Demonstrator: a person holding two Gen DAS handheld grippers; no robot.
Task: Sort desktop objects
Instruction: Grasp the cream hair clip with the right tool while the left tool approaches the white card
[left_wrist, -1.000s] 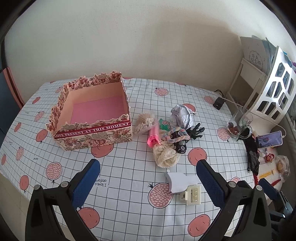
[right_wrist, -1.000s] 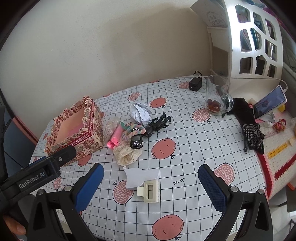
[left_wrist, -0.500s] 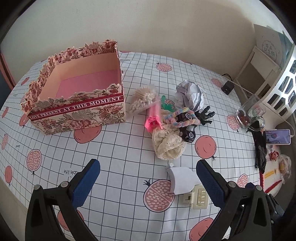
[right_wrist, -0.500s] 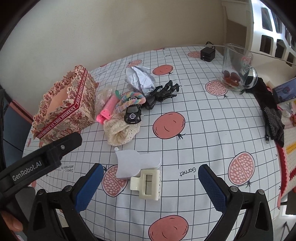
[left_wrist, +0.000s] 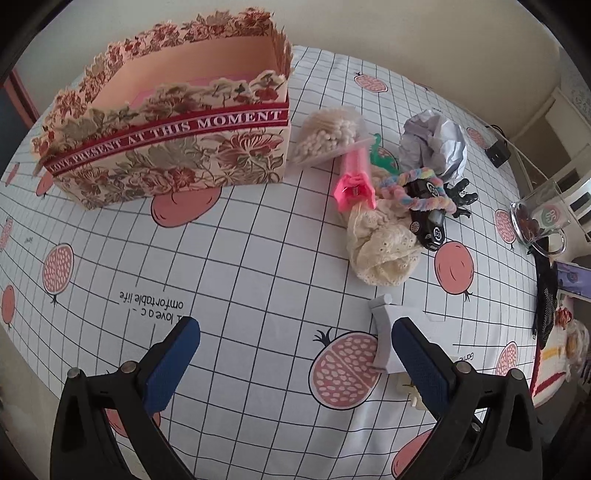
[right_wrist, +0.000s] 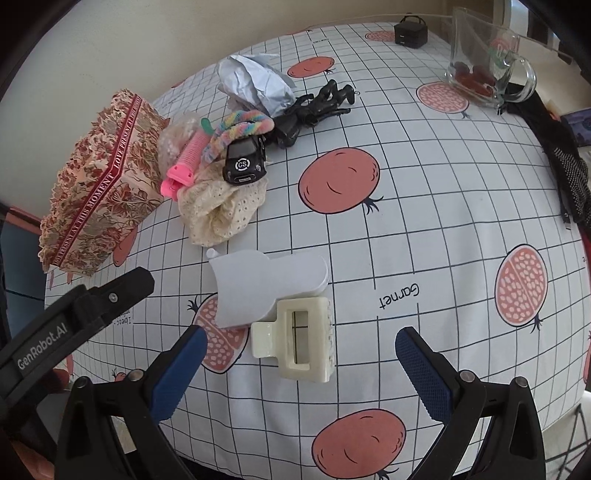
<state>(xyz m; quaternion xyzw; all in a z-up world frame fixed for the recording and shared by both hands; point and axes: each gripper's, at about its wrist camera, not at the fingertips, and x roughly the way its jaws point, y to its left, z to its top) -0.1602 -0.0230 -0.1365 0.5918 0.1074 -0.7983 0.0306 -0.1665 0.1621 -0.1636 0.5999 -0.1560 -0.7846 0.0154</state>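
Observation:
An open floral box (left_wrist: 170, 162) (right_wrist: 99, 192) stands at the table's left. Beside it lies a pile: a bag of cotton swabs (left_wrist: 328, 136), a pink hair roller (left_wrist: 354, 181) (right_wrist: 186, 162), a rainbow scrunchie (left_wrist: 417, 188) (right_wrist: 236, 129), a black toy car (right_wrist: 244, 164), a cream lace cloth (left_wrist: 380, 247) (right_wrist: 221, 210), crumpled paper (right_wrist: 253, 83) and a black claw clip (right_wrist: 317, 105). Nearer sit a white flat bottle (right_wrist: 266, 286) (left_wrist: 388, 332) and a cream hair claw (right_wrist: 295, 341). My left gripper (left_wrist: 295, 345) is open over bare cloth. My right gripper (right_wrist: 297, 365) is open, straddling the cream claw.
A glass mug (right_wrist: 487, 70) with dark fruit stands far right, a black charger (right_wrist: 410, 31) behind it. Black gloves (right_wrist: 565, 166) and a phone (left_wrist: 574, 278) lie at the right edge. The left gripper's body (right_wrist: 74, 321) shows at the right wrist view's left.
Both grippers have dropped and moved forward toward the table. The box and pile loom larger on the left; the cream claw now lies between the right fingers.

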